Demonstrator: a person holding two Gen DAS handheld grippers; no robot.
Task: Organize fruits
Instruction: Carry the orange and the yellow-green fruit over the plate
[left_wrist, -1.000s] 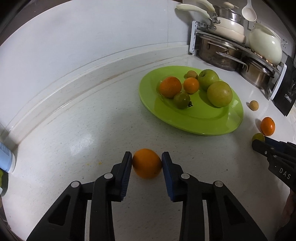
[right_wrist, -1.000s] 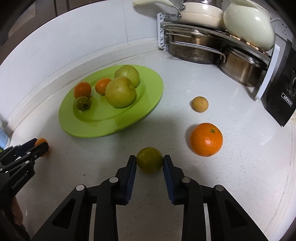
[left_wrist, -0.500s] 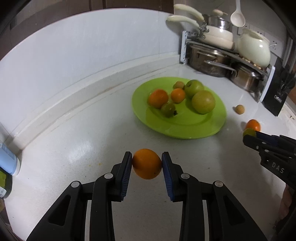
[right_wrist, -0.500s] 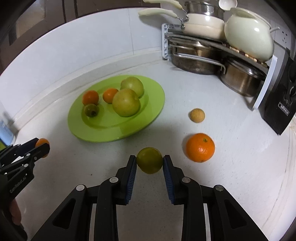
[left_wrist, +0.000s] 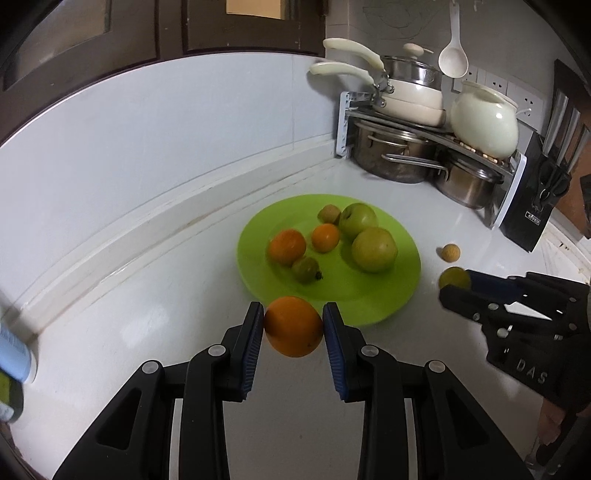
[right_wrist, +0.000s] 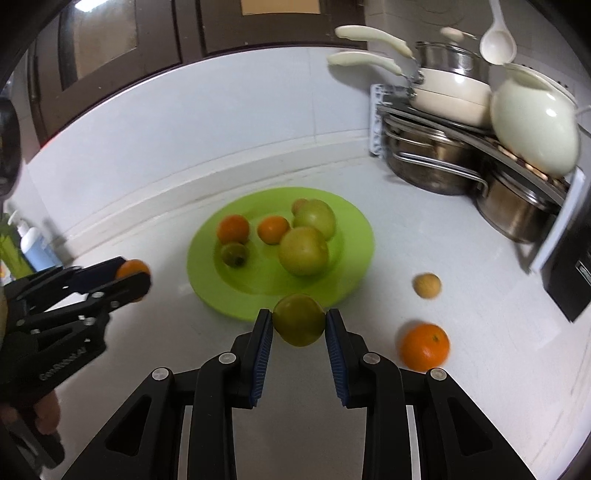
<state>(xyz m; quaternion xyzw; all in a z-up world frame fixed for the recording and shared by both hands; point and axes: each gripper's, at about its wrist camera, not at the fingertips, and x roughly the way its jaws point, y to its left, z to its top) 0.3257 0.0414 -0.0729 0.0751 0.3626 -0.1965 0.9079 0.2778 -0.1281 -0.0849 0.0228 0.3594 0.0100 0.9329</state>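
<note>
My left gripper (left_wrist: 293, 325) is shut on an orange (left_wrist: 293, 326), held above the white counter just in front of the green plate (left_wrist: 384, 299). My right gripper (right_wrist: 298, 325) is shut on a small green fruit (right_wrist: 299, 325), also raised near the plate's (right_wrist: 207, 284) front rim. The plate holds two large green fruits, two small oranges, a small dark green fruit and a brownish one. In the left wrist view the right gripper (left_wrist: 452, 284) shows at the right with its green fruit (left_wrist: 453, 277). In the right wrist view the left gripper (right_wrist: 135, 277) shows at the left with its orange (right_wrist: 131, 267).
On the counter right of the plate lie an orange (right_wrist: 424, 347) and a small tan fruit (right_wrist: 426, 285). A rack of steel pots (left_wrist: 399, 155) with a cream kettle (left_wrist: 484, 125) fills the back right corner, with a black knife block (left_wrist: 532, 214) beside it. A soap bottle (right_wrist: 35, 247) stands at the far left.
Both grippers have lifted their fruits off the counter and risen. The plate now sits lower and closer in both views.
</note>
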